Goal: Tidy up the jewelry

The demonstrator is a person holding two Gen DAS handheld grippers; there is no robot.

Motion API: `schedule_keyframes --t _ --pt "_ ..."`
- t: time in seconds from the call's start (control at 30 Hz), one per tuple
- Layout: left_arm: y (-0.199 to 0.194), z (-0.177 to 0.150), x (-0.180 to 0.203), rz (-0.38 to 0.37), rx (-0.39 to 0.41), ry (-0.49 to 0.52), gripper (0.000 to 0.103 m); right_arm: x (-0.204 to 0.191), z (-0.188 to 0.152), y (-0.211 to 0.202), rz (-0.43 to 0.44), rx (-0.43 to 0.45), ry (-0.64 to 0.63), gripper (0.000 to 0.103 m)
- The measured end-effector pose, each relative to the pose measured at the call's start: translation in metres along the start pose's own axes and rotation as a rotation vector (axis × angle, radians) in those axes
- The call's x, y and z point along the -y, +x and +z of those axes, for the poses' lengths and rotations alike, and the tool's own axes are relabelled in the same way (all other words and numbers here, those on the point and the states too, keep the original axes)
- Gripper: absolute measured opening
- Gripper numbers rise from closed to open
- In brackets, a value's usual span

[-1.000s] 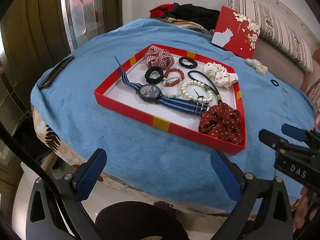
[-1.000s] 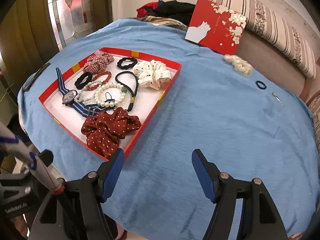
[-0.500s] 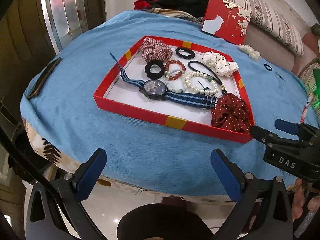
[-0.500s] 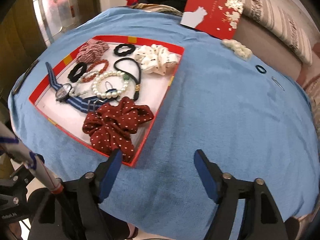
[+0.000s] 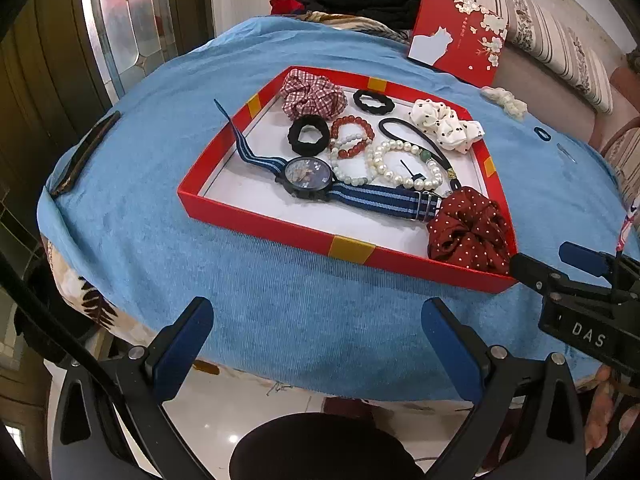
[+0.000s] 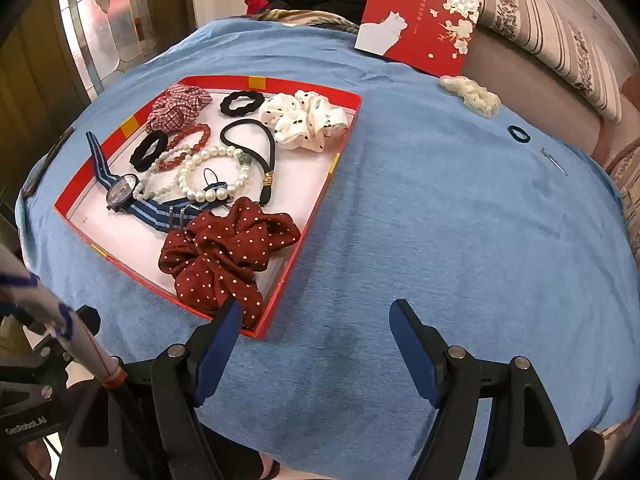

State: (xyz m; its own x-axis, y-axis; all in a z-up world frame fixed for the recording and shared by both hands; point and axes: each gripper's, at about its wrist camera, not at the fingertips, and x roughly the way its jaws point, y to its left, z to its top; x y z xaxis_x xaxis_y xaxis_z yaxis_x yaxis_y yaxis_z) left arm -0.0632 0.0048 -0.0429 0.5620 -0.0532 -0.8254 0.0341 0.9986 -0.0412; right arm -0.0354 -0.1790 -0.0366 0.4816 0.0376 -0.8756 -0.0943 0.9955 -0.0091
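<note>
A counter draped in a blue towel [image 5: 280, 320] fills both views. At its middle sits a shallow red tray [image 5: 352, 246] with gold corner patches and a white floor, the landmark here. Beyond the tray's far right corner a red lid printed with a white cat and blossoms [image 5: 460, 32] leans upright; its small writing is too fine to read.

Inside the tray the jewelry and hair ties lie loosely gathered, seemingly collected there for sorting. A dark red polka-dot scrunchie [image 6: 228, 256] fills the near right corner, a white dotted scrunchie [image 6: 304, 120] the far right, a checked red scrunchie [image 5: 312, 92] the far left. A blue-striped watch [image 5: 308, 178] lies across the middle, one strap end hanging over the left wall. Beside it lie a pearl bracelet [image 5: 404, 164] and a red bead bracelet [image 5: 352, 136].

Well right of the tray, a cream scrunchie [image 6: 472, 94] and a small black hair tie [image 6: 519, 134] lie loose on the towel, probably not yet gathered.

The left gripper [image 5: 316, 336] and right gripper [image 6: 316, 336] both hover at the near edge, fingers spread wide and empty. The right one's body reads "DAS".
</note>
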Motion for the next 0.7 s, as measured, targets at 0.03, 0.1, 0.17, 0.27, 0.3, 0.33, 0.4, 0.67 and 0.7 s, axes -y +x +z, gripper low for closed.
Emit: schedule_keyframes --t 0.03,0.1,0.17,0.27,0.3,0.33,0.4,0.67,0.7 --pt "0.000 0.000 0.001 0.007 0.003 0.001 0.103 0.000 -0.001 -0.001 0.000 0.003 -0.004 0.080" --pt "-0.001 0.000 0.003 0.025 0.011 0.006 0.103 -0.001 -0.001 -0.002 -0.002 0.011 -0.013 0.080" --pt "-0.002 0.001 0.005 0.044 0.017 0.010 0.103 -0.001 -0.002 -0.002 -0.002 0.013 -0.017 0.080" --pt "-0.003 0.000 0.007 0.073 0.022 0.016 0.103 0.001 -0.003 -0.002 0.010 0.009 -0.013 0.080" --pt "-0.004 0.000 0.008 0.079 0.023 0.018 0.103 0.001 -0.004 -0.002 0.014 0.009 -0.012 0.080" --pt "-0.004 0.000 0.008 0.085 0.024 0.020 0.103 0.002 -0.004 -0.002 0.014 0.008 -0.013 0.080" --pt "-0.006 0.000 0.009 0.096 0.028 0.023 0.103 0.004 -0.005 -0.004 0.014 0.009 -0.014 0.080" --pt "-0.018 -0.002 0.017 0.147 0.048 0.048 0.103 0.010 -0.007 -0.007 0.029 0.010 -0.003 0.080" --pt "-0.020 -0.002 0.018 0.156 0.051 0.049 0.103 0.010 -0.007 -0.007 0.032 0.010 -0.002 0.080"
